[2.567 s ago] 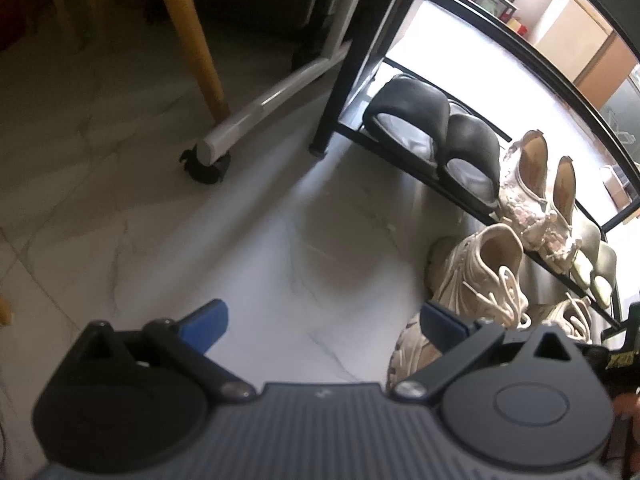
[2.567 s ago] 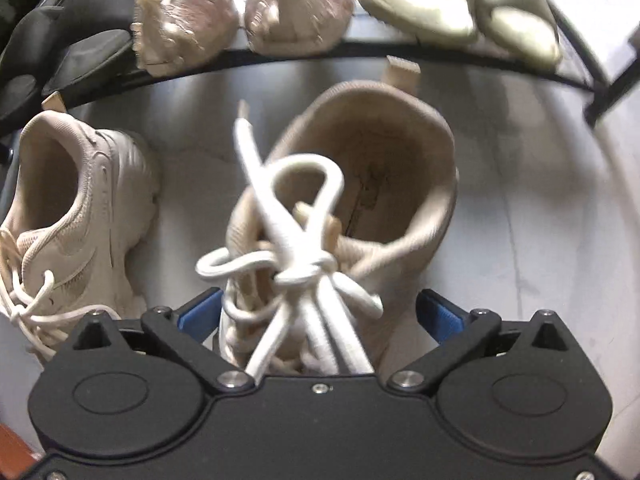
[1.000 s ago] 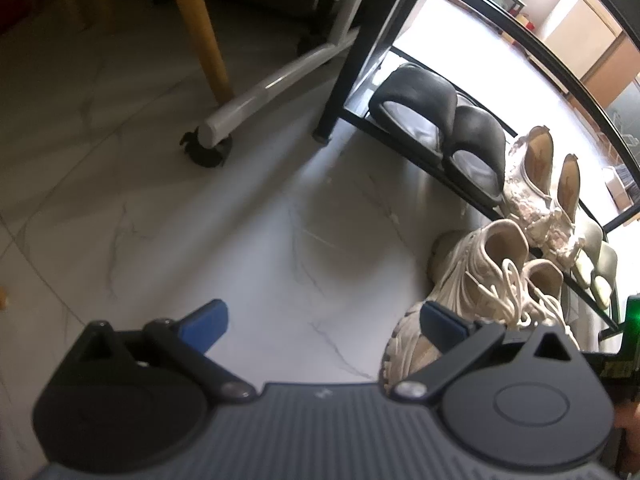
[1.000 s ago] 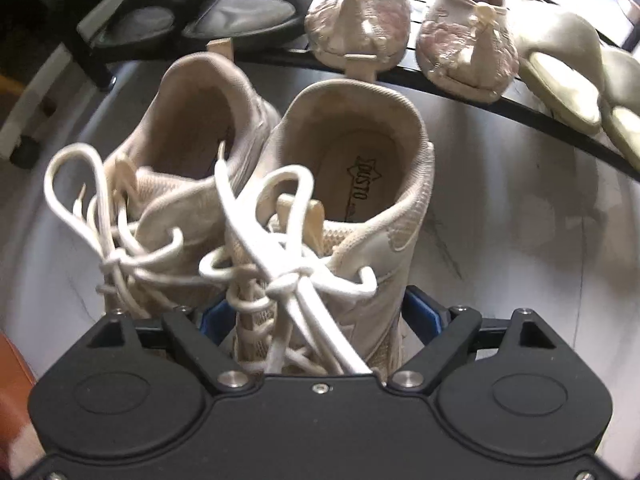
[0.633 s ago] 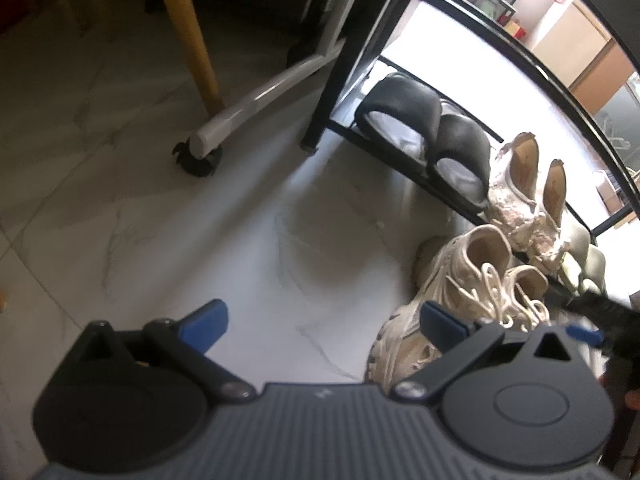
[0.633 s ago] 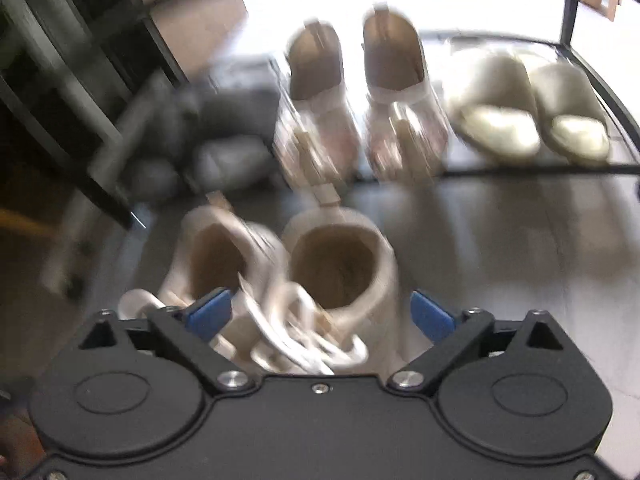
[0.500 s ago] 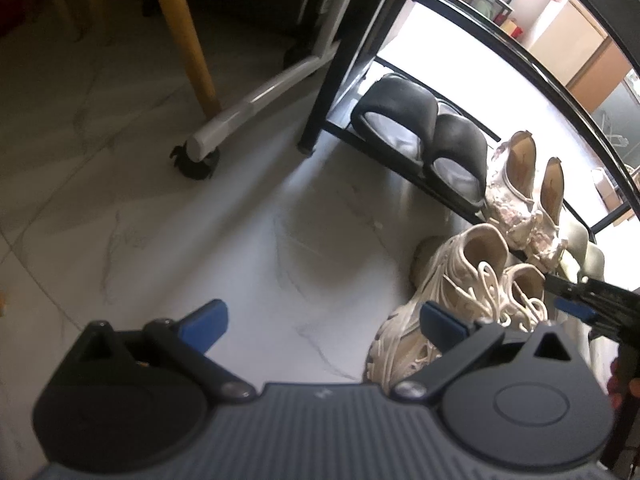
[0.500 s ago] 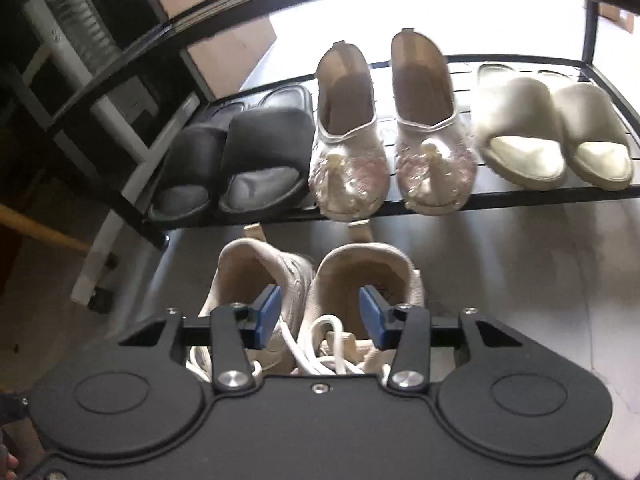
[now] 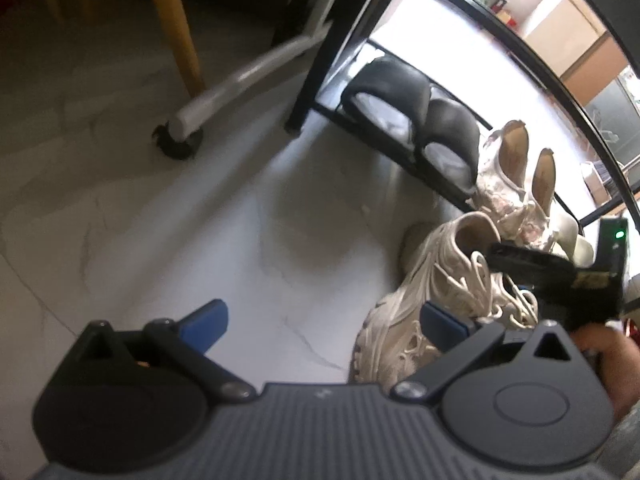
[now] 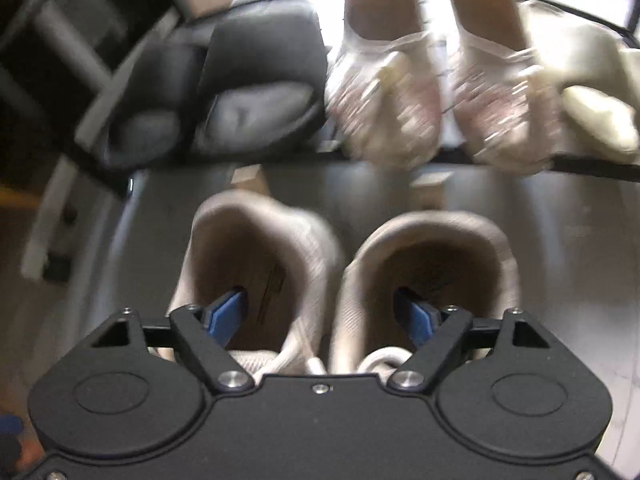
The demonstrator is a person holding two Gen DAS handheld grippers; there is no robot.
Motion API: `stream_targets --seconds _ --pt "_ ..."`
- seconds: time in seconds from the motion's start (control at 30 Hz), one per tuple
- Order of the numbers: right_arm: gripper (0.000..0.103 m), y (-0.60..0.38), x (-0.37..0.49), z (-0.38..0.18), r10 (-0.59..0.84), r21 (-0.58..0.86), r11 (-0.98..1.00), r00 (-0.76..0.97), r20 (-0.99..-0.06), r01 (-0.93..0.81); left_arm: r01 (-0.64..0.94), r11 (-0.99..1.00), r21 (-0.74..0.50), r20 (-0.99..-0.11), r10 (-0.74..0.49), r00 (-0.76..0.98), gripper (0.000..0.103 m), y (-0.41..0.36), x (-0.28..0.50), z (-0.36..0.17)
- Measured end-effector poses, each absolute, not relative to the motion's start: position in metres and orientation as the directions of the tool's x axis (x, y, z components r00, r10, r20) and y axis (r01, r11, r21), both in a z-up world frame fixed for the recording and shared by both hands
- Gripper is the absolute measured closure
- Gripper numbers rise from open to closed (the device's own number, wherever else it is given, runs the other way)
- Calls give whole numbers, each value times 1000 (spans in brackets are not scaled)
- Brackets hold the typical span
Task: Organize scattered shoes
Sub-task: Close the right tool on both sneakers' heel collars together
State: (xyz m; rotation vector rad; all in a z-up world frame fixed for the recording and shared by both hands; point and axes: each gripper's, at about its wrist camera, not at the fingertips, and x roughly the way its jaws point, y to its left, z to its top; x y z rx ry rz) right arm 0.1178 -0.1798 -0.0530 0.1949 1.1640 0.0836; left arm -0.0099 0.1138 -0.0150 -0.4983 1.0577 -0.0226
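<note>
A: What had changed? The right tool (image 10: pixel 322 314) had reopened and dropped, a finger inside each sneaker (image 10: pixel 256 276).

B: Why? Probably to lift the pair, standing together on the floor (image 9: pixel 240 240) before the rack (image 9: pixel 320 80). The left tool (image 9: pixel 322 318) hung wide, empty.

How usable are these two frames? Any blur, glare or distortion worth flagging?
Right wrist: heavy motion blur smears the embellished flats and black slippers; the sneakers are soft.
Left wrist: milder blur, blown-out backlight behind the shoe rack, fisheye bending its rails, dim floor.
</note>
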Motion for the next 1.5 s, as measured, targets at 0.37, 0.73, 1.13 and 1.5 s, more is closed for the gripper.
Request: stream_targets --seconds 0.37,0.73,1.13,1.5 --pt "0 -175 114 -68 106 143 989 462 -881 47 -248 869 -428 -849 -293 439 1 113 -1 -31" --pt "0 -174 106 -71 60 116 991 537 -841 70 -279 881 -382 -880 -255 400 1 114 -4 -39" --pt "0 -173 108 -72 66 127 989 551 -832 73 -339 878 -339 -902 -199 384 1 121 -4 -45" --pt "0 -173 120 -71 75 122 990 469 -880 71 -344 869 -355 -900 -217 379 1 123 -5 -46"
